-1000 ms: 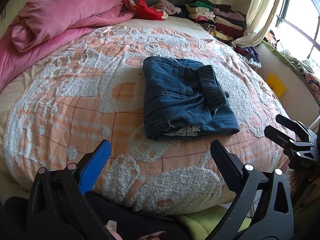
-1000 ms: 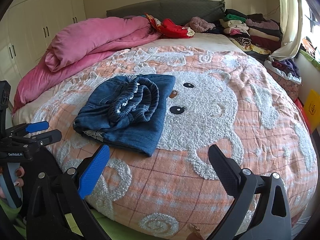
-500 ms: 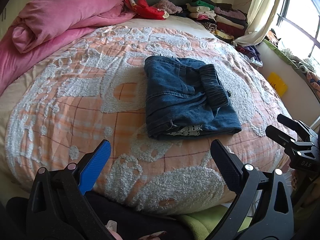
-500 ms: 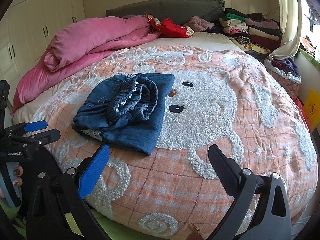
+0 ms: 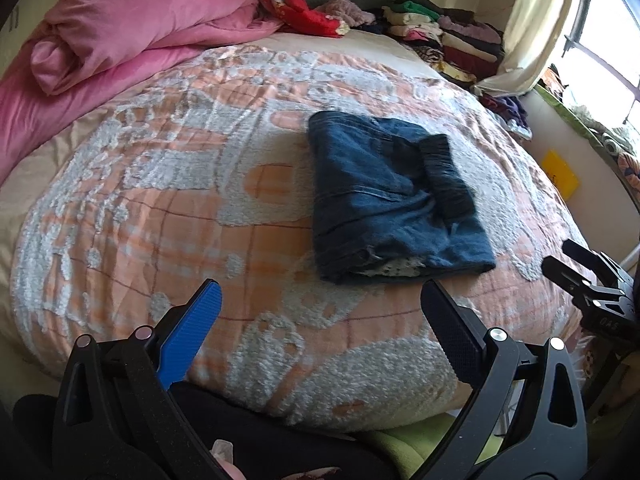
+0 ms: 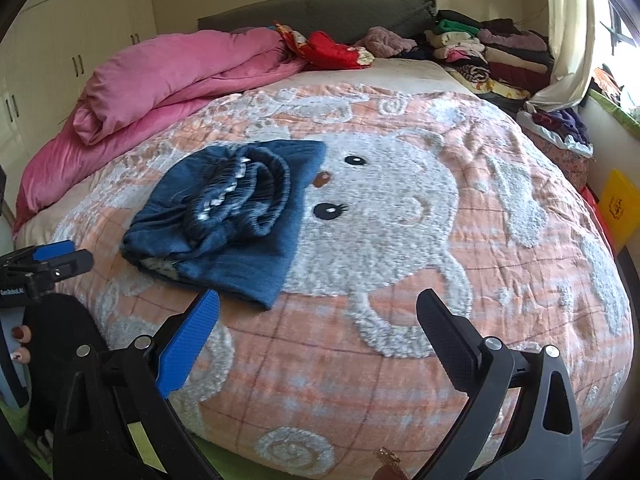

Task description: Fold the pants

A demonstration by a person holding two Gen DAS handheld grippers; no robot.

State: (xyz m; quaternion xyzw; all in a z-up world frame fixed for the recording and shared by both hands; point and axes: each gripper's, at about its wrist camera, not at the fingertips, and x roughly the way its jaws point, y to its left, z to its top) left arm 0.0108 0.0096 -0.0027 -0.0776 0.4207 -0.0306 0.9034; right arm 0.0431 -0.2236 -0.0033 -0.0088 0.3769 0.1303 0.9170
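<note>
The jeans (image 5: 394, 200) are lying folded into a compact bundle on the blanket (image 5: 160, 216), so the left gripper (image 5: 320, 332) and right gripper (image 6: 318, 330) are both hanging wide open and empty near the bed's edge, touching nothing.

The pants (image 5: 392, 200) at frame centre are dark blue denim, with a white patterned lining showing at the lower edge. The quilt (image 6: 400, 240) under them is orange plaid with a fluffy white animal face, black eyes and a brown nose. At upper left lies a pink duvet (image 6: 168, 80). Each gripper (image 5: 320, 320) (image 6: 318, 320) is black with one blue pad and one black pad. A yellow card (image 6: 618, 208) sits at right.
</note>
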